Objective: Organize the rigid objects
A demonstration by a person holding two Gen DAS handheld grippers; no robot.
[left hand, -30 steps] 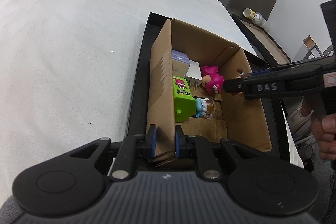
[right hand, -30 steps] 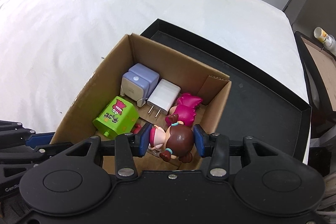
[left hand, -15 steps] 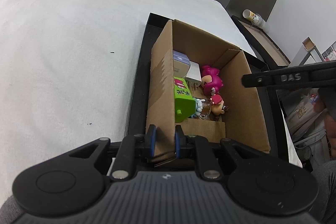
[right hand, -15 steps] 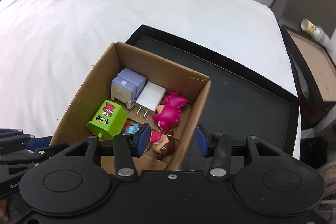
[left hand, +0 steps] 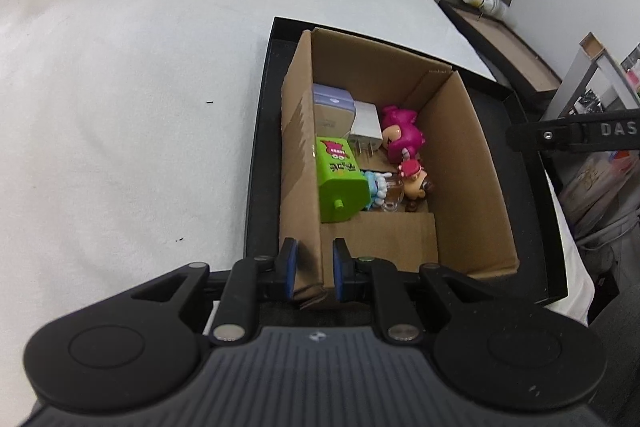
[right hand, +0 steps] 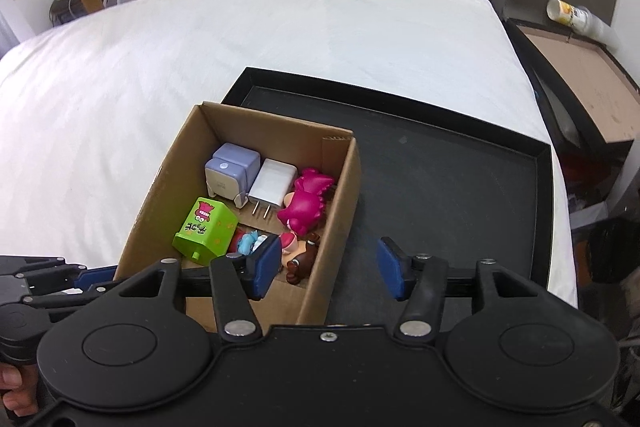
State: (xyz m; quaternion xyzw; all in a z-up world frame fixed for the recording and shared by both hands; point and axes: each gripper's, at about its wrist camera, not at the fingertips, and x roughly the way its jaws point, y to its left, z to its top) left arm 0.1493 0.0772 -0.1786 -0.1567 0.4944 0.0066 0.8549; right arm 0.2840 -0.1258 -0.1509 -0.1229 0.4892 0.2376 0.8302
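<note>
Since a second ago my right tool [right hand: 328, 269] has let go of the brown-haired doll [right hand: 300, 255]; its jaws have just been opening, and nothing is between them now. They stand moderately wide, one blue pad over the inside of the cardboard box [right hand: 340, 211], the other outside it above the black tray [right hand: 460, 187]. The box wall passes under the gap without touching either pad. That doll now lies on the box floor just ahead of the tool's left pad, partly hidden by it.

My left tool [left hand: 313, 269] has not shifted: its jaws are narrow and clamped on the near corner of the box's wall [left hand: 300, 187], pads pressing the cardboard from both sides.

Ahead of the left tool, inside the box, I see a green block [left hand: 340, 179] closest, against the left wall. Just right of it lie a small blue figure [left hand: 374, 187] and the doll [left hand: 414, 179]. Further ahead sit a lilac block [left hand: 332, 111] and a white plug [left hand: 366, 125], side by side, with a pink figure [left hand: 400, 137] to their right, touching the plug.

The box stands in the left end of the tray, which lies on a white bed [right hand: 280, 35]. The right tool's arm [left hand: 576, 135] shows at the right edge of the left view, beyond the box.
</note>
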